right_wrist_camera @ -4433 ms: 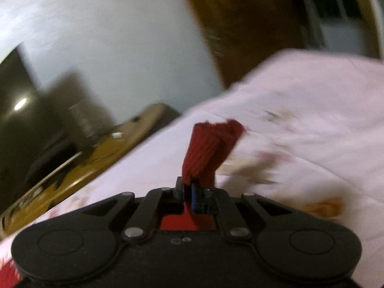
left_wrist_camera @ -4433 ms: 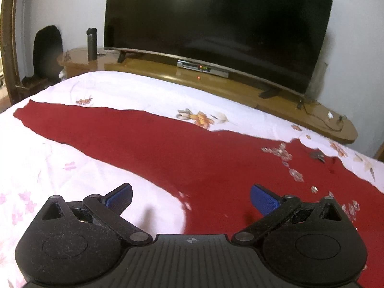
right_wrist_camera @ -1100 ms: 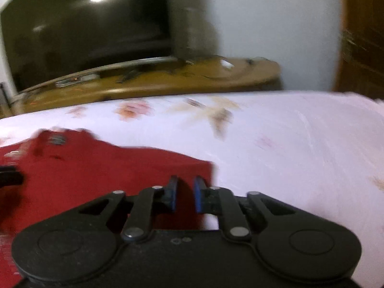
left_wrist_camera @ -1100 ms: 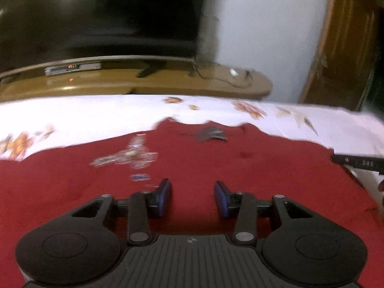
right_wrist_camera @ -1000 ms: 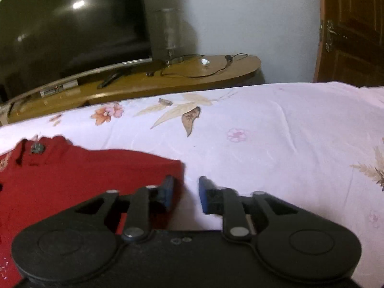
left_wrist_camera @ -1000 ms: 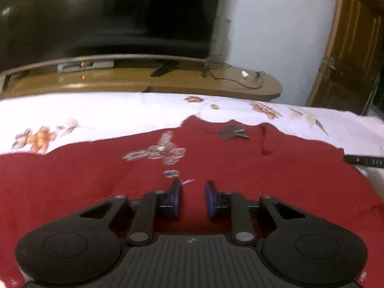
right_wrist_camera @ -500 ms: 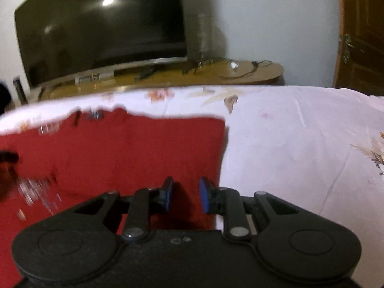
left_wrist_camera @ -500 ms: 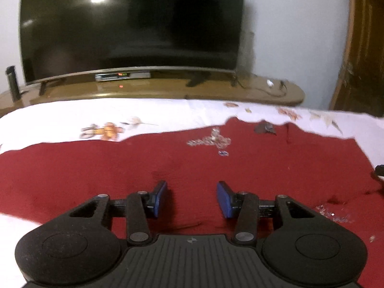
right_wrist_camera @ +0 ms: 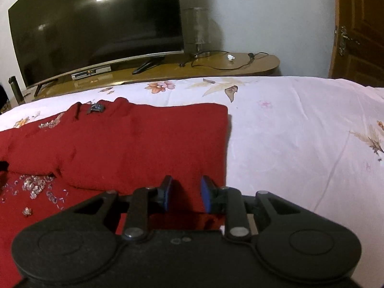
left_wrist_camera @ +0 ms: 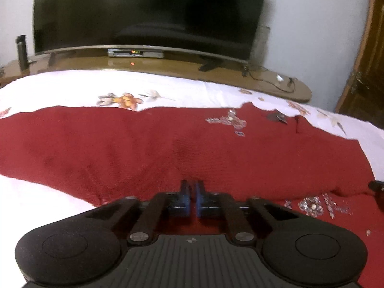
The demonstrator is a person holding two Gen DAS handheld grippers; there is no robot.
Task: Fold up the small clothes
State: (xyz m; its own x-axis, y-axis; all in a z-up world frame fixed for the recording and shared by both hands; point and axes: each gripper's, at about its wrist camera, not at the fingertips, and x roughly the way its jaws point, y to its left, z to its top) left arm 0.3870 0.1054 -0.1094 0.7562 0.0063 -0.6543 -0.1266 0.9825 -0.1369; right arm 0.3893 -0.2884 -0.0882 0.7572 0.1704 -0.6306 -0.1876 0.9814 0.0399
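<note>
A dark red knit sweater (left_wrist_camera: 148, 148) with shiny sequin decorations (left_wrist_camera: 228, 120) lies spread on the white floral bedsheet (left_wrist_camera: 72, 88). My left gripper (left_wrist_camera: 191, 189) hovers low over the sweater's middle near its lower edge, jaws nearly closed with a thin gap; no cloth shows between them. In the right wrist view the sweater (right_wrist_camera: 134, 141) has its right side folded in, with a straight right edge. My right gripper (right_wrist_camera: 184, 189) is open just above the lower right part of that fold. The other gripper's tip (left_wrist_camera: 376, 186) shows at the right edge.
A large dark TV (left_wrist_camera: 148, 12) stands on a wooden shelf (left_wrist_camera: 168, 66) behind the bed. A set-top box (left_wrist_camera: 135, 53) and a dark bottle (left_wrist_camera: 21, 51) sit on it, with cables (right_wrist_camera: 228, 63) at the right. A wooden door (right_wrist_camera: 357, 26) is far right.
My left gripper has closed from open to nearly shut over the sweater. My right gripper has opened wider and sits over the folded right side.
</note>
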